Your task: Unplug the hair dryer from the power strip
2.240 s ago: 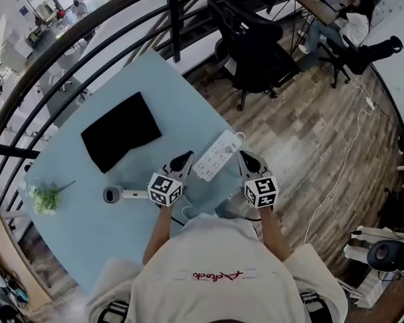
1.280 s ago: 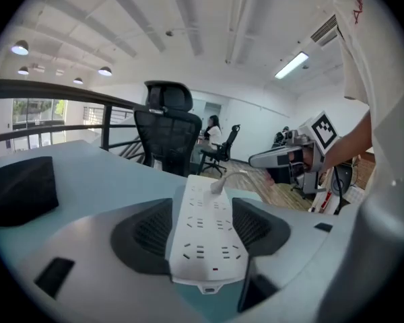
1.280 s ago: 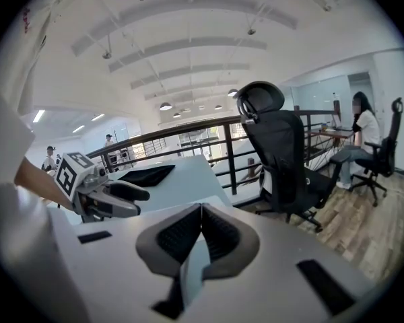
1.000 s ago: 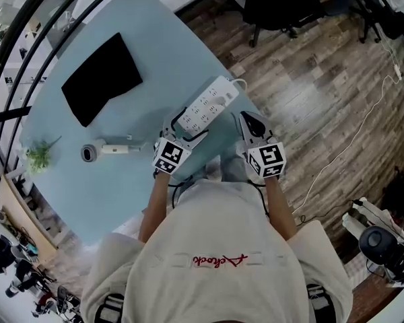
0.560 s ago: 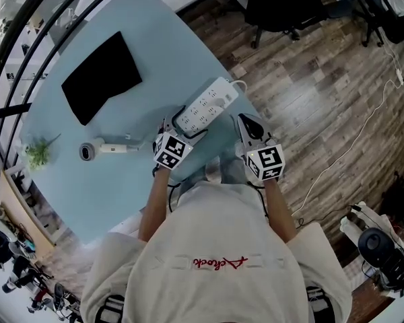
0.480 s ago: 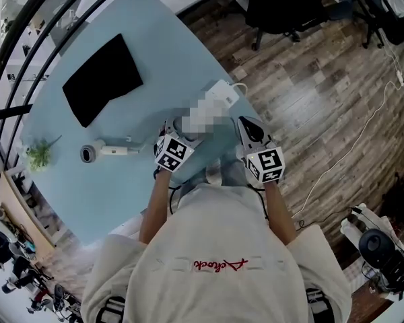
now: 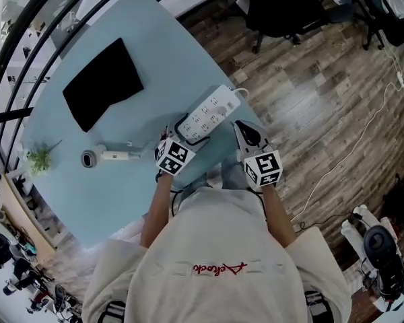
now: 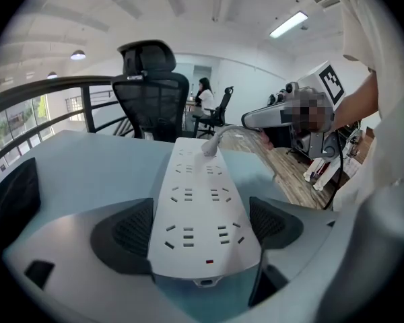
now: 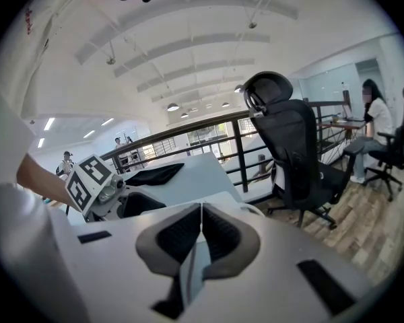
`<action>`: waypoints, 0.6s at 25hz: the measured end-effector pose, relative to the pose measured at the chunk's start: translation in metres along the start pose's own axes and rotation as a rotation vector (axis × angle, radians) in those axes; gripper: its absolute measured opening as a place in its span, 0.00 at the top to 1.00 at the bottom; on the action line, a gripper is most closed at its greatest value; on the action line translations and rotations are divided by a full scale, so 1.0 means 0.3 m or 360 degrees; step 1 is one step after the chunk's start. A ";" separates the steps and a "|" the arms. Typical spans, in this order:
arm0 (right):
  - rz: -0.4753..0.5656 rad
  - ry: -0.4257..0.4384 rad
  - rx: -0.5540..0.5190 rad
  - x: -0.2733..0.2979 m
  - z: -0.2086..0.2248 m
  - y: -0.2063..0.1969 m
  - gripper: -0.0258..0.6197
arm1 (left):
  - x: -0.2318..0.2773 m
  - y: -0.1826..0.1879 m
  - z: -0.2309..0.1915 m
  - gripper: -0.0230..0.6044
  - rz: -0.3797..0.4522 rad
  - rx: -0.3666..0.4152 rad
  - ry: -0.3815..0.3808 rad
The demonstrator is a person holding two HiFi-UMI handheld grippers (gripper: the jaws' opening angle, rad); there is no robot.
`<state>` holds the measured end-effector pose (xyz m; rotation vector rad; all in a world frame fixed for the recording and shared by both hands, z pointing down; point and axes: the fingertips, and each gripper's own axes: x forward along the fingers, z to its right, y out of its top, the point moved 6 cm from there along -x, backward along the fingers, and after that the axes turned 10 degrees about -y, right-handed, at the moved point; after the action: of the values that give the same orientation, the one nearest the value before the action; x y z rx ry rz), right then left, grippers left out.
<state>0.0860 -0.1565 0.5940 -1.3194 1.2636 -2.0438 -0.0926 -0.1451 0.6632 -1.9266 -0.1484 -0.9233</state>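
- While hovering low over the pale blue tabletop (image 7: pixel 155 66), straddling the near end of the white power strip (image 7: pixel 207 113) with the left gripper (image 8: pixel 202 229), fingers (image 8: pixel 131 233) spread wide after just opening, pads not yet pressing.
- Holding the right gripper (image 7: pixel 248 134) just right of the strip, fingers closed on nothing.
- Pointing lengthwise away from the person, cord end farthest, lying flat near the tabletop's edge.
- Looking rigid, light and likely to slide; probably best pinching across the narrow sides.
- Leaving the hair dryer (image 7: pixel 108 156) lying well to the left, long axis crosswise, dark round end pointing away from the strip.
- Showing no plug in any socket on view.
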 end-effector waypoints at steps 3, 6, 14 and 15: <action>0.0027 -0.0001 0.0038 0.012 0.001 0.017 0.93 | 0.000 0.001 -0.004 0.29 -0.0005 -0.0010 -0.0010; 0.0067 0.0009 0.0014 0.035 -0.008 0.048 0.93 | -0.001 0.003 -0.007 0.29 -0.0004 -0.0013 -0.0012; 0.0049 0.0151 -0.0169 0.087 -0.053 0.061 0.62 | 0.004 -0.002 -0.008 0.29 -0.0001 -0.0025 -0.0018; 0.0022 0.0153 -0.0239 0.094 -0.060 0.052 0.59 | 0.003 -0.002 -0.009 0.29 -0.0001 -0.0025 -0.0019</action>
<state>0.0548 -0.1761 0.5925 -1.2857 1.4904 -2.0594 -0.0937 -0.1472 0.6651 -1.9470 -0.1489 -0.9158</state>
